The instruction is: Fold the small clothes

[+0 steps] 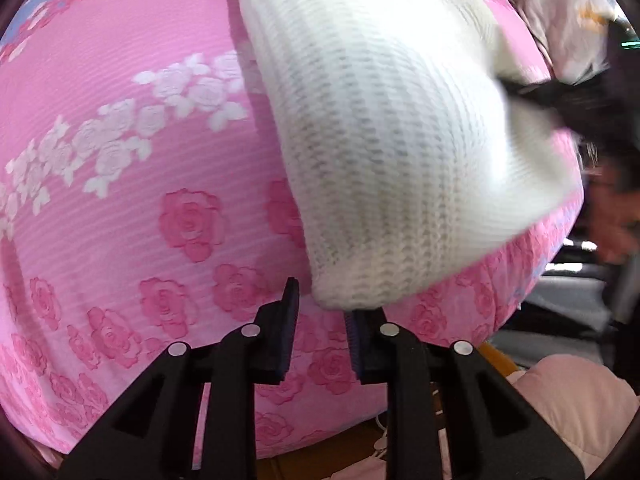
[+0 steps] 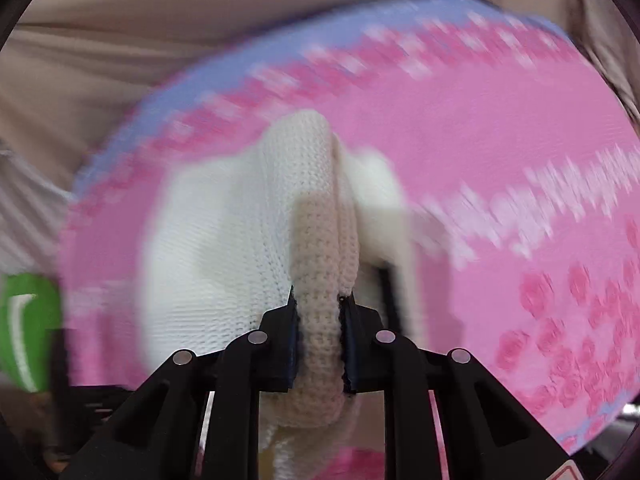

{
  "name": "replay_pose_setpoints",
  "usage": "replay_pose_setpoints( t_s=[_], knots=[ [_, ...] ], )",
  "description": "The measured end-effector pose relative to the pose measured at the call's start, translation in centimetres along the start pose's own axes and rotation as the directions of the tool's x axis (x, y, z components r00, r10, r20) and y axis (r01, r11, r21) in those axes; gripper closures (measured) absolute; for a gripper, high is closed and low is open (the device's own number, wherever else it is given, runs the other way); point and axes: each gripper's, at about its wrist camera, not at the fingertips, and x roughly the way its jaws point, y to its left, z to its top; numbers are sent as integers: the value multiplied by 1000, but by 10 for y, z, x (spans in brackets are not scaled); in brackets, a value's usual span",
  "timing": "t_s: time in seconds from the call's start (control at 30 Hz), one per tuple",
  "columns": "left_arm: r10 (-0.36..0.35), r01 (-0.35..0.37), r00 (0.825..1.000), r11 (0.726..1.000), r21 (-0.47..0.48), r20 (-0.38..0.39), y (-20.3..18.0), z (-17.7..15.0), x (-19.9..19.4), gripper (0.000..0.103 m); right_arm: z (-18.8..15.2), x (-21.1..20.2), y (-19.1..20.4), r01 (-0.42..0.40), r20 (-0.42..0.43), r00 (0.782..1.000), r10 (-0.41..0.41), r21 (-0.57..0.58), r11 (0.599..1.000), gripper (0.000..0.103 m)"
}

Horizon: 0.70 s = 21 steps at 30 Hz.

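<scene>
White knit garment lies over the pink rose-print cover; right gripper clamps a bunched thick fold; left gripper stands narrowly open, hem corner over one pad, not pinched. Judged light, soft, stretchy; best held at hem corners.

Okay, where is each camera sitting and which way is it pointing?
Left wrist: on the left gripper, looking steeply down at the white knit on the pink cloth; its fingers show, one under the knit's edge.
Right wrist: on the right gripper, facing down, blurred; its fingers pinch a knit fold.
Shared: knit and cloth.
</scene>
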Motion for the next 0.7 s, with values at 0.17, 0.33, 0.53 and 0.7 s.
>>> replay_pose_setpoints(
  t_s=[0.17,0.33,0.53,0.7],
  knots=[
    [11,-12,998,999,31,58,-17,0,-24,81,0,11,-20,-89,11,996,88,86,992,84],
    [-4,-2,986,999,35,164,-21,-8,-72,50,-3,-24,-23,-139,45,990,135,111,984,71],
    [-15,7,970,999,35,243,-11,-3,-105,32,-46,-59,-29,-201,48,979,197,123,972,49],
    [47,-36,971,998,-48,235,-10,22,-92,32,-69,-33,-9,-176,-45,983,178,60,983,88]
  ],
)
